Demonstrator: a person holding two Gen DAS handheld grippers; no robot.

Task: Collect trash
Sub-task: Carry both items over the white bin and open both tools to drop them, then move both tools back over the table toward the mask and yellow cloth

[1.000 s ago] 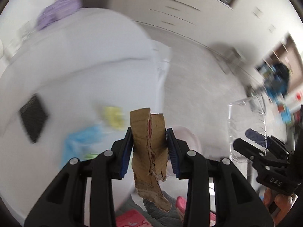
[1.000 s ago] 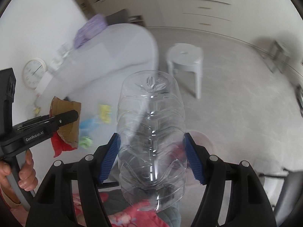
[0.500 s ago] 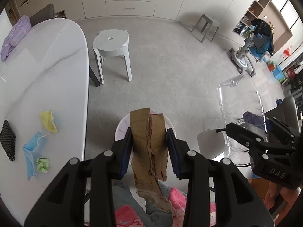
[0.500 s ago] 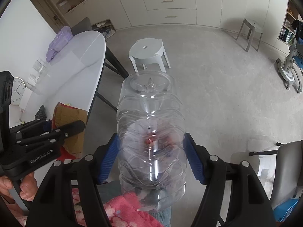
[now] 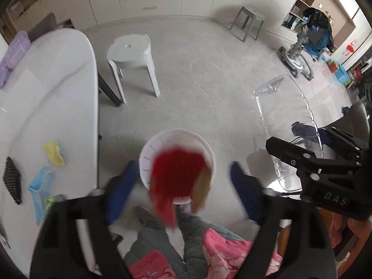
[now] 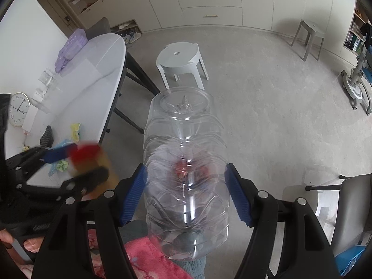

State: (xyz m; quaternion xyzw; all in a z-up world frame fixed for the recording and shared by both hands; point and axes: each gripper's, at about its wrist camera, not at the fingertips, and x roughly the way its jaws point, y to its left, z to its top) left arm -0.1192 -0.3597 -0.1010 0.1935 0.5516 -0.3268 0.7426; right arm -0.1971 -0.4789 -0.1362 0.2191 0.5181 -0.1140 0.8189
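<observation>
My left gripper (image 5: 180, 190) is open above a white bin (image 5: 148, 144) on the floor. A red and brown piece of cardboard (image 5: 176, 174) falls, blurred, between the jaws over the bin's mouth. It also shows blurred in the right wrist view (image 6: 93, 160). My right gripper (image 6: 186, 193) is shut on a large clear plastic bottle (image 6: 186, 162), held beside the bin and seen in the left wrist view (image 5: 288, 125). On the white table (image 5: 46, 93) lie a yellow scrap (image 5: 54, 152), a blue face mask (image 5: 38, 190) and a green scrap (image 5: 48, 202).
A black mesh piece (image 5: 11, 179) and a purple pack (image 5: 11, 55) lie on the table. A white stool (image 5: 130, 53) stands beside it, a grey stool (image 5: 248, 16) farther back. A grey chair (image 6: 351, 209) is at the right. My legs are below the grippers.
My left gripper has opened and let go of the cardboard, which now drops toward the bin. The right gripper keeps holding the bottle in about the same place.
</observation>
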